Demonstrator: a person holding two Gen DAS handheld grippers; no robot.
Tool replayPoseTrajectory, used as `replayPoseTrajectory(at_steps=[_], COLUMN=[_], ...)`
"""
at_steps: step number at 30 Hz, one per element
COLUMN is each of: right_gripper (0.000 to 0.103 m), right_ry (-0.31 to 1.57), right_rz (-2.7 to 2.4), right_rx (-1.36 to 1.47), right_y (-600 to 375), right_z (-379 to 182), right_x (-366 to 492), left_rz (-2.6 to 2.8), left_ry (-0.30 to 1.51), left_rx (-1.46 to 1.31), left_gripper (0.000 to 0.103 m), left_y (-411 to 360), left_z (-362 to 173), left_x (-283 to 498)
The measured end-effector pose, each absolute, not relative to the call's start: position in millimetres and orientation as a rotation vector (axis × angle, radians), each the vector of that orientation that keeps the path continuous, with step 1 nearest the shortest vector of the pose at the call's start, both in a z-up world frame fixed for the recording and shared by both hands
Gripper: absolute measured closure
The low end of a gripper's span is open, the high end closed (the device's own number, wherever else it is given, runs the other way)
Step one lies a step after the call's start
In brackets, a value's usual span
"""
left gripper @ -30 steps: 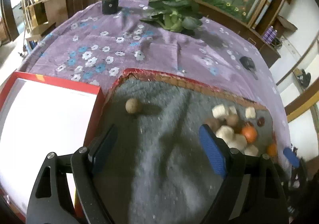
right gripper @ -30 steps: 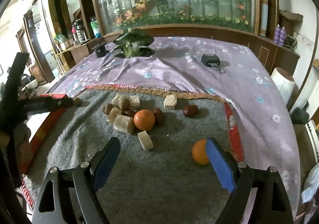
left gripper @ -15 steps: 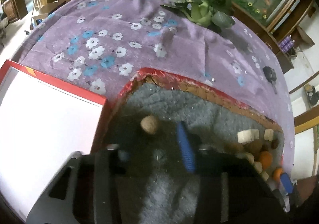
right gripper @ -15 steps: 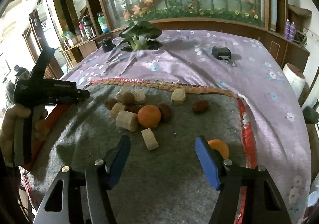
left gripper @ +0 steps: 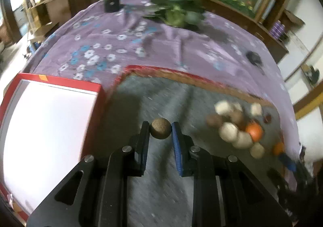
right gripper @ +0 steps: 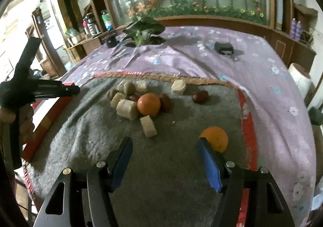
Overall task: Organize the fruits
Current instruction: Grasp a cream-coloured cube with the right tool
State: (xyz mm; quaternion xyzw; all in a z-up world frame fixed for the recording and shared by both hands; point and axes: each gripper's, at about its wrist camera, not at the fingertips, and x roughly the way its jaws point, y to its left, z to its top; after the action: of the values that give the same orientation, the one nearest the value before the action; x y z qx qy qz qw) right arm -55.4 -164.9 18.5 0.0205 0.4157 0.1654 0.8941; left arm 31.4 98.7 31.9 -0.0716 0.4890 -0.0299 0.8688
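Small, round, rough-skinned brown fruit (left gripper: 160, 130) pinched between the pads of the left gripper (left gripper: 160, 132), caught across its widest part, above the grey fuzzy mat (left gripper: 161, 196). Looks light and firm, with a dry matte skin that should not slip against the blue pads (brittle shell perhaps, so no harder squeeze than needed). Being a ball, apt to roll out if gripped off-centre; best held right across the middle, as now. White-lined red box (left gripper: 48, 126) at nine o'clock from the fruit, near, probably its destination.

Right gripper (right gripper: 164, 146) spread wide, nothing between its fingers. Glossy round orange (right gripper: 216, 139) just behind the right-hand pad, at about two o'clock from the gap. Heavier and smoother than the brown fruit; to be taken across the equator. Pile of pale cut blocks (right gripper: 127, 108), a second orange (right gripper: 149, 104) and dark red dates (right gripper: 200, 96) at twelve o'clock, further up the mat.
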Motion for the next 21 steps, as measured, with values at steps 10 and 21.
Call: replayPoseTrajectory(at_steps=[10, 21], right_gripper=[0.083, 0.087], right_ry=[0.900, 0.842], right_rz=[0.442, 0.396], right_rx=[-0.060, -0.109], right_y=[-134, -130], right_z=[-3, 16], right_x=[-19, -49], left_rz=[-0.115, -0.093], left_ry=[1.024, 1.002], left_rx=[-0.107, -0.114], left_gripper=[0.082, 0.082], left_y=[74, 83], left_z=[36, 40], left_x=[6, -11])
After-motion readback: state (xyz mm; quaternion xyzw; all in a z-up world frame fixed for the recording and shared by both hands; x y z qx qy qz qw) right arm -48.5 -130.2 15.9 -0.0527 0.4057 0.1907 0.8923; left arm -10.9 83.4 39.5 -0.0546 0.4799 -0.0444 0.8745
